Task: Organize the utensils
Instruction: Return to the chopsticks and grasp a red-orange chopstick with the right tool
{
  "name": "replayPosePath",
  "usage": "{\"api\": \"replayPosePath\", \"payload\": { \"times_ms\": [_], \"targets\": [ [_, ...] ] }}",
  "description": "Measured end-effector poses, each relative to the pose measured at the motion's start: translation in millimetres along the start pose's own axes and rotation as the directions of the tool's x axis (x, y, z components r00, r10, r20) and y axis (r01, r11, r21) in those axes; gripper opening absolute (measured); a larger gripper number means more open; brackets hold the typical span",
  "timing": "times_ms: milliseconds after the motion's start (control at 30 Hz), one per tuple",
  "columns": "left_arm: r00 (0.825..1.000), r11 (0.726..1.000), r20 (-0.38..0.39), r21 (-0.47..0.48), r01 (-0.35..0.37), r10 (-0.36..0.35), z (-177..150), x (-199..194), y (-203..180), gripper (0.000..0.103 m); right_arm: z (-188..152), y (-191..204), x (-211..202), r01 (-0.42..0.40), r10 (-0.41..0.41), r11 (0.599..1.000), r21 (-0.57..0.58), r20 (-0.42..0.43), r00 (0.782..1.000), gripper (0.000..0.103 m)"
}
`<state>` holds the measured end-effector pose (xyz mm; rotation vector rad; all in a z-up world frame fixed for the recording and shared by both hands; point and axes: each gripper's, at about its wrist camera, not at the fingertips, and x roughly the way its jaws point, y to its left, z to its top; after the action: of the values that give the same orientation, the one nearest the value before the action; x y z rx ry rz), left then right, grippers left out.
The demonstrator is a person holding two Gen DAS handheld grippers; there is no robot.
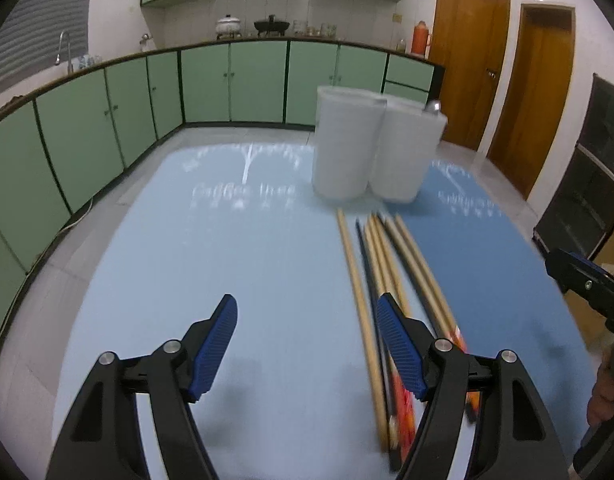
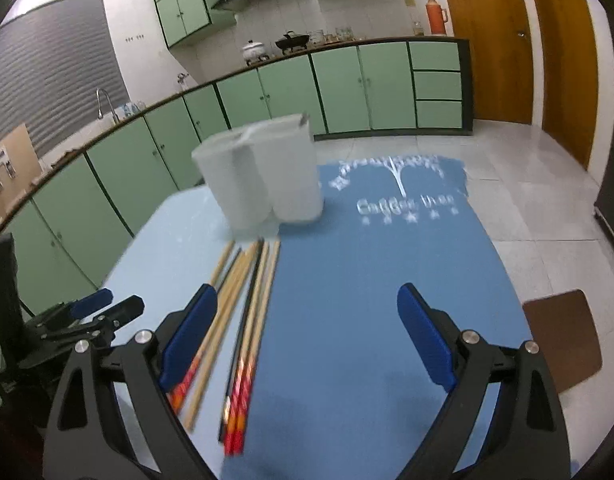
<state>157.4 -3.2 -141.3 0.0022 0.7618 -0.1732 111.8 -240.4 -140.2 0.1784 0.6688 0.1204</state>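
left claw (image 1: pixel 307 344) spread, empty | right claw (image 2: pixel 307 336) spread, empty | chopsticks (image 1: pixel 387 276) flat beside 2 white holders (image 1: pixel 371 152)

- Table (image 1: pixel 227 272) covered by two mats side by side: light blue mat (image 1: pixel 211 240) to the left, darker blue mat (image 2: pixel 367 280) to the right, each printed with a white tree and blurred lettering.
- Two frosted white containers (image 1: pixel 367 152) standing upright, touching each other, at the far end across the seam between the mats.
- Bundle of chopsticks (image 2: pixel 247 312) lying lengthwise along the same seam, tips toward the containers, just short of them; mostly pale wood, a few dark, several with red-and-orange patterned ends at the near side.
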Motion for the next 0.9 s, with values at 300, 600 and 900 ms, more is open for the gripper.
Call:
{"api": "replayPosePath", "payload": {
  "times_ms": [300, 600, 900],
  "targets": [
    [0.998, 1.0, -0.055, -0.028, -0.014, 0.012, -31, -13, 0, 0.071, -43, 9, -7, -0.003, 0.0, 0.999, -0.033, -0.081, 0.997, 0.089],
    [0.992, 1.0, -0.125, 0.001, -0.016, 0.016, -53, -17, -1, 0.071, -72, 25, -10, 0.027, -0.045, 0.99, -0.136, -0.13, 0.991, 0.088],
    [0.989, 1.0, -0.145, 0.013, -0.009, 0.011, -61, -17, -5, 0.071, -79, 29, 2, 0.057, -0.088, 0.982, -0.182, -0.165, 0.982, 0.087]
  ]
}}
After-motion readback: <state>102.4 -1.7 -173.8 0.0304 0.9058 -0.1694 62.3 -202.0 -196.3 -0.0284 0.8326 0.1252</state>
